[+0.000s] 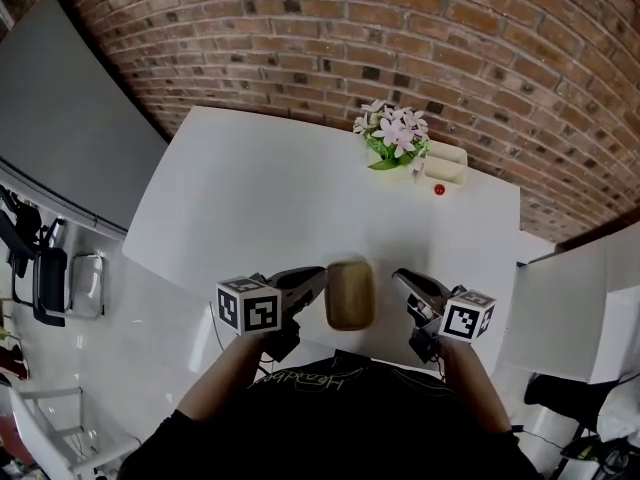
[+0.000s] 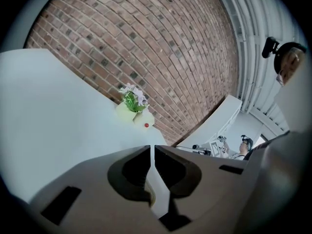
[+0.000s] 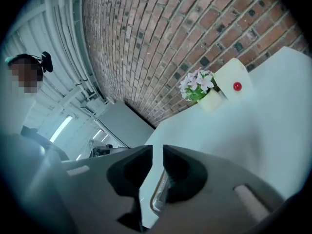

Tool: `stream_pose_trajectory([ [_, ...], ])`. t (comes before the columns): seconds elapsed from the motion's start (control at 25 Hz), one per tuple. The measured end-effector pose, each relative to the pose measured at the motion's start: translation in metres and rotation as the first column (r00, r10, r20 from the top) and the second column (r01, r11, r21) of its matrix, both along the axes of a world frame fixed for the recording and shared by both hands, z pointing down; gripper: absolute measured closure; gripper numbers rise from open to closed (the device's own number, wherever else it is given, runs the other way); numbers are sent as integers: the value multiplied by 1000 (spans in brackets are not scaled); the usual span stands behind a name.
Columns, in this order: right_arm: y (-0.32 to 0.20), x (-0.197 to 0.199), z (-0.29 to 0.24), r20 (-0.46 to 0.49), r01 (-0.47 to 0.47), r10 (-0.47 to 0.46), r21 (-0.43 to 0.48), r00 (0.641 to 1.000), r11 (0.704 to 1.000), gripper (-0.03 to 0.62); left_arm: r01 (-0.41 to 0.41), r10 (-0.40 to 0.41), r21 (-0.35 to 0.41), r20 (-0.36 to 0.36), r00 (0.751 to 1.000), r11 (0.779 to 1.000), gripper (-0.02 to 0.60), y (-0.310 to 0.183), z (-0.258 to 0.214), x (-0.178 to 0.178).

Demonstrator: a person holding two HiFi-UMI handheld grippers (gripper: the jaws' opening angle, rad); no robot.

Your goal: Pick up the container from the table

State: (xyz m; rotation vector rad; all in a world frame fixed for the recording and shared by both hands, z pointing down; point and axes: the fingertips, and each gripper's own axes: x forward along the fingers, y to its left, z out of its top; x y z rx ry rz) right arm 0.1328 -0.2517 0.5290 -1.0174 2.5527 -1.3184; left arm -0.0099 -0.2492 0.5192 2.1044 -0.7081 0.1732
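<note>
Container [image 1: 349, 295], one, sits between two grippers: left gripper [image 1: 322, 277] closed, right gripper [image 1: 399, 277] open.

Right tongs [image 3: 157, 149] hide most of the container [image 3: 159, 189].

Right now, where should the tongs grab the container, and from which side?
Container lies flat between both tongs, long sides facing them. Probably clamp those long sides: left tongs from its left, right tongs from its right. Left jaws are shut; open first.

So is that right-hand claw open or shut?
Open. The right gripper shows a clear gap between its jaws in its own view, with nothing pinched between them.
</note>
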Motion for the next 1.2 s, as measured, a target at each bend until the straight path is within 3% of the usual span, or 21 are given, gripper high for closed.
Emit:
stream_pose_trajectory([
  [0.08, -2, 0, 10, -6, 5, -5, -20, 1000, 1000, 536, 5, -4, -25, 17, 1000, 1000, 572, 0, 12, -3],
  [0.36, 0, -5, 51, -61, 37, -41, -74, 997, 997, 479, -11, 16, -112, 44, 999, 994, 470, 5, 48, -10],
  [0.56, 13, -14, 78, -73, 103, -114, -142, 991, 985, 477, 3, 10, -193, 68, 998, 981, 388, 10, 81, -15],
  [0.76, 23, -18, 104, -96, 123, -145, -204, 985, 971, 476, -11, 31, -284, 66, 997, 959, 388, 21, 110, -15],
  [1.04, 29, -23, 125, -85, 139, -169, -279, 982, 950, 476, 10, 10, -366, 52, 999, 930, 388, 27, 136, -16],
  [1.2, 34, -30, 130, -69, 161, -189, -297, 980, 941, 477, 32, -29, -428, 14, 999, 903, 390, 29, 141, -15],
])
